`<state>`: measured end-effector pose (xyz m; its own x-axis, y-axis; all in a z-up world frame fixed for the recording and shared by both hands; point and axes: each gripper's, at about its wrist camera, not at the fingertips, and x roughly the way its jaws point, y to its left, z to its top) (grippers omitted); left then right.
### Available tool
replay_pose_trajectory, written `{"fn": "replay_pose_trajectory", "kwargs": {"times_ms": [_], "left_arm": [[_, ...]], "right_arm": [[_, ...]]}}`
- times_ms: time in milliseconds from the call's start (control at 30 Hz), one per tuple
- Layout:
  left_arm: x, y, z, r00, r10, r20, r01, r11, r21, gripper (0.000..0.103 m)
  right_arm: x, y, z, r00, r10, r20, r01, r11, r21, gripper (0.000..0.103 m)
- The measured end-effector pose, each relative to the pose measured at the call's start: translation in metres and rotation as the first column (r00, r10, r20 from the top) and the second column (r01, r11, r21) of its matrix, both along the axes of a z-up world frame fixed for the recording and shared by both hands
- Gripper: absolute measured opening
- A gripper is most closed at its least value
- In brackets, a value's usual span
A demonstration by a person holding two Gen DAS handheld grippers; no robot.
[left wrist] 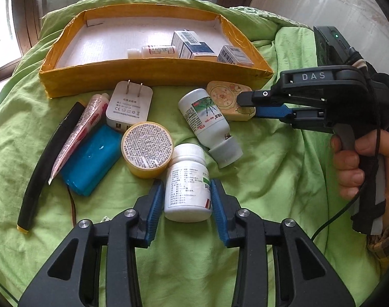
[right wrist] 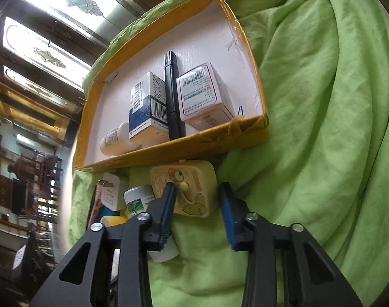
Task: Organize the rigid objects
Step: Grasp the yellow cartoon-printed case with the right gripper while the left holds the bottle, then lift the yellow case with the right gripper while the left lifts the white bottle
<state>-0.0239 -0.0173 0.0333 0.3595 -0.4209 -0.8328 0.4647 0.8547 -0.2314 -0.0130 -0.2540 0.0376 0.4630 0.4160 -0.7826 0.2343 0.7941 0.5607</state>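
Risk 1: the right gripper (right wrist: 197,199) is straddling the beige tin (right wrist: 186,188), which is lying just in front of the yellow tray (left wrist: 153,76). Its left finger is sitting on top of the lid while the right finger is standing clear of the tin's edge, so a squeeze from here is likely to skid the tin across the green blanket (left wrist: 271,179) rather than seat it. The soft, wrinkled blanket is adding to that.

Risk 2: the left gripper (left wrist: 186,199) is bracketing the upright white pill bottle (left wrist: 188,181), well in front of the tray. The pads are looking flush to the bottle's sides; whether they are pressing, I cannot tell. A shallow, low grip may be tipping it into the yellow round tin (left wrist: 147,149) beside it.

Pose: both grippers are pointing steeply downward toward the tray. The right hand (left wrist: 360,163) is wrapping the handle, trigger finger engaged. The right gripper's fingers are partly closed, holding nothing firmly.
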Motion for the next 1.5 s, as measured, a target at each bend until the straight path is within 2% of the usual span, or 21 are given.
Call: {"fn": "replay_pose_trajectory", "kwargs": {"times_ms": [167, 300, 333, 433, 467, 500, 567, 700, 833, 933, 1100, 1267, 1500], "left_arm": [[-0.001, 0.002, 0.003, 1.0, -0.003, 0.005, 0.003, 1.0, -0.011, 0.035], [-0.001, 0.005, 0.003, 1.0, 0.004, 0.001, -0.004, 1.0, -0.014, 0.035], [-0.001, 0.007, 0.003, 1.0, 0.005, 0.0, -0.005, 1.0, -0.014, 0.035], [-0.001, 0.007, 0.002, 1.0, 0.004, -0.003, -0.004, 1.0, -0.004, 0.035], [0.0, 0.006, 0.001, 1.0, 0.002, -0.003, -0.002, 1.0, 0.002, 0.035], [0.0, 0.004, 0.0, 1.0, 0.0, -0.002, 0.0, 1.0, 0.009, 0.035], [0.0, 0.002, -0.002, 1.0, -0.003, -0.002, 0.003, 1.0, 0.023, 0.035], [-0.001, 0.002, -0.002, 1.0, -0.001, 0.0, 0.001, 1.0, 0.023, 0.035], [0.0, 0.0, -0.003, 1.0, 0.001, 0.0, -0.001, 1.0, 0.026, 0.035], [-0.001, 0.0, -0.003, 1.0, 0.001, 0.002, -0.001, 1.0, 0.026, 0.035], [-0.001, -0.001, -0.002, 1.0, 0.003, 0.016, -0.004, 1.0, 0.027, 0.035], [0.006, -0.013, -0.011, 1.0, -0.002, 0.011, 0.002, 0.998, 0.064, 0.035], [0.004, -0.003, 0.004, 0.999, 0.027, 0.035, -0.026, 1.0, -0.014, 0.035]], "right_arm": [[-0.018, -0.002, -0.005, 0.999, 0.022, -0.037, -0.018, 0.994, 0.109, 0.022], [-0.024, 0.024, -0.002, 0.98, 0.195, -0.04, -0.183, 0.963, 0.198, 0.022], [-0.026, 0.028, 0.002, 0.978, 0.207, -0.036, -0.198, 0.965, 0.169, 0.022], [-0.029, 0.028, 0.018, 0.985, 0.171, -0.02, -0.172, 0.982, -0.082, 0.022], [-0.028, 0.025, 0.021, 0.988, 0.156, -0.016, -0.157, 0.979, -0.131, 0.025], [-0.027, 0.021, 0.022, 0.99, 0.139, -0.013, -0.139, 0.979, -0.146, 0.028], [-0.023, 0.015, 0.019, 0.994, 0.104, -0.018, -0.106, 0.982, -0.159, 0.047], [-0.008, 0.024, 0.014, 0.991, 0.132, -0.028, -0.135, 0.963, -0.233, 0.047], [0.0, 0.053, 0.01, 0.976, 0.216, -0.037, -0.216, 0.92, -0.326, 0.047], [0.002, 0.067, 0.005, 0.968, 0.244, -0.061, -0.247, 0.878, -0.411, 0.043], [-0.01, 0.054, 0.016, 0.98, 0.197, -0.015, -0.187, 0.901, -0.392, 0.042], [-0.021, 0.039, 0.026, 0.988, 0.157, 0.002, -0.15, 0.946, -0.288, 0.042], [-0.027, 0.035, 0.015, 0.989, 0.142, -0.044, -0.149, 0.943, -0.298, 0.042]]}}
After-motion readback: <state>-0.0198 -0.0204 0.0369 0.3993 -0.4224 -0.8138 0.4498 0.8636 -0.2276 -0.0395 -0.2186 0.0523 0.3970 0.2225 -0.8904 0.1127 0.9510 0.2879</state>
